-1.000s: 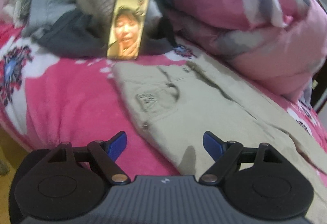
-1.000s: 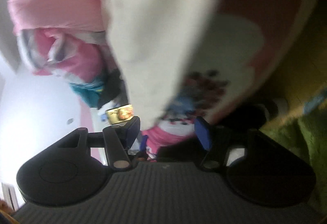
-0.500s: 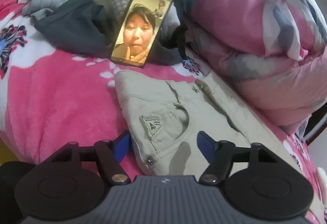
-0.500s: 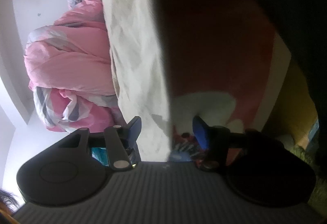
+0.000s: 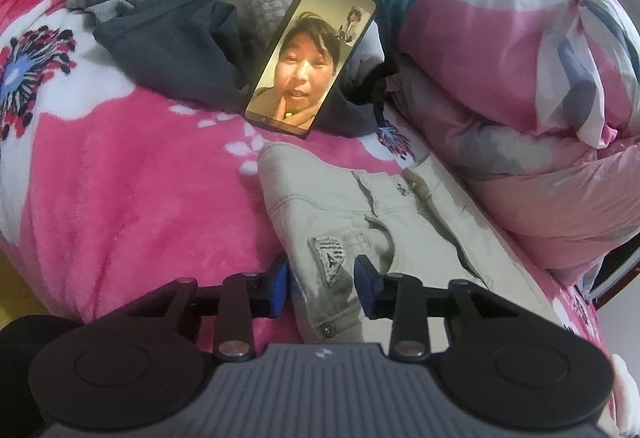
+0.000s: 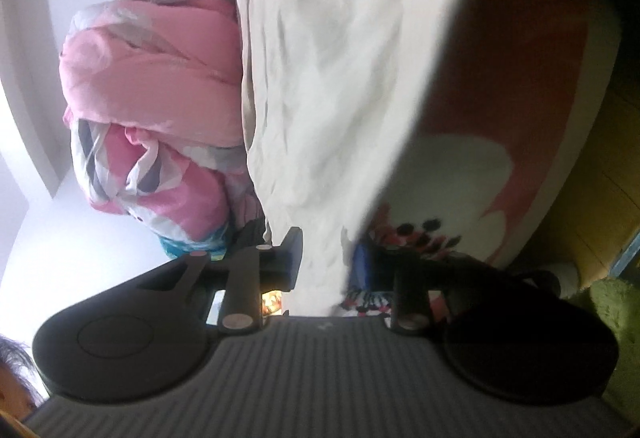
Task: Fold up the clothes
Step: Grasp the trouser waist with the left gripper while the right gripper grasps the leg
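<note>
Beige trousers [image 5: 360, 206] lie flat on a pink flowered blanket [image 5: 140, 178]. My left gripper [image 5: 322, 284] is at the near waistband corner by the labelled pocket. Its jaws are closing, with the cloth bunched between the blue pads [image 5: 278, 286]. The right wrist view is turned on its side, and there the same trousers [image 6: 328, 78] run as a pale band across the bed. The jaws of my right gripper [image 6: 326, 262] are closing too. The leg's cloth fills the gap between its pads [image 6: 294, 258].
A phone [image 5: 312, 50] with a lit screen leans on a pile of loose clothes [image 5: 180, 30] behind the trousers. A rolled pink quilt [image 5: 500, 58] borders them on the right. The bed's edge, yellow floor [image 6: 600, 166] and a green rug [image 6: 616, 318] show beside the right gripper.
The left gripper came forward onto the waistband corner and its jaws narrowed around the cloth. The right gripper shifted along the trouser leg and its jaws narrowed onto it.
</note>
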Motion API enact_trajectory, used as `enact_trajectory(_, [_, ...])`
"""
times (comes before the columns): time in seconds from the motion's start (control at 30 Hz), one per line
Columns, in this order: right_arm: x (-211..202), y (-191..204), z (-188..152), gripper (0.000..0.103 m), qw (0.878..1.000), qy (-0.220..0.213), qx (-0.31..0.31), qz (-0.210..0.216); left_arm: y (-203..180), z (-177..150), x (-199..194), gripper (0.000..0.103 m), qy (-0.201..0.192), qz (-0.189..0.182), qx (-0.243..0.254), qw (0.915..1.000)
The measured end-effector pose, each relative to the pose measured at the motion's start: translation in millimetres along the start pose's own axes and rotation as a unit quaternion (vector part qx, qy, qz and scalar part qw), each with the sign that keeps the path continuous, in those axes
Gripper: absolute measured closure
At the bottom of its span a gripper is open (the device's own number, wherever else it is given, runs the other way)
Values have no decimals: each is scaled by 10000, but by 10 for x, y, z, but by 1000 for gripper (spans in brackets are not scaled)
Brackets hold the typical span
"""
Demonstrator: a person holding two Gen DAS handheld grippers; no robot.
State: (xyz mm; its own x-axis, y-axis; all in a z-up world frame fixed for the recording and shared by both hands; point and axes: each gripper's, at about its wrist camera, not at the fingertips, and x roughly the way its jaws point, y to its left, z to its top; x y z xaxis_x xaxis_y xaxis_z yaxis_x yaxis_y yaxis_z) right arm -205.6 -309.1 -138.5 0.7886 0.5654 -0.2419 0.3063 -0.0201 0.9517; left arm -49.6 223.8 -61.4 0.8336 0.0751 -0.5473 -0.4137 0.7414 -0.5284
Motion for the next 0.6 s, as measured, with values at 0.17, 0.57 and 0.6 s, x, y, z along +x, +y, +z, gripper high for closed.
enact_trajectory(0.17, [75,75,50,92,9999,4,-146,57,-38,3,15,65,25,37,80,10000])
enact_trajectory(0.57, [478,494,339,101,9854,-265,-1676,135,-134,61,100,72,-78,229,110,9996])
enact_trajectory(0.6, [461,528,357,101,9838,-288,-1763,145,-137,69,104,75,-82,235,111,9996])
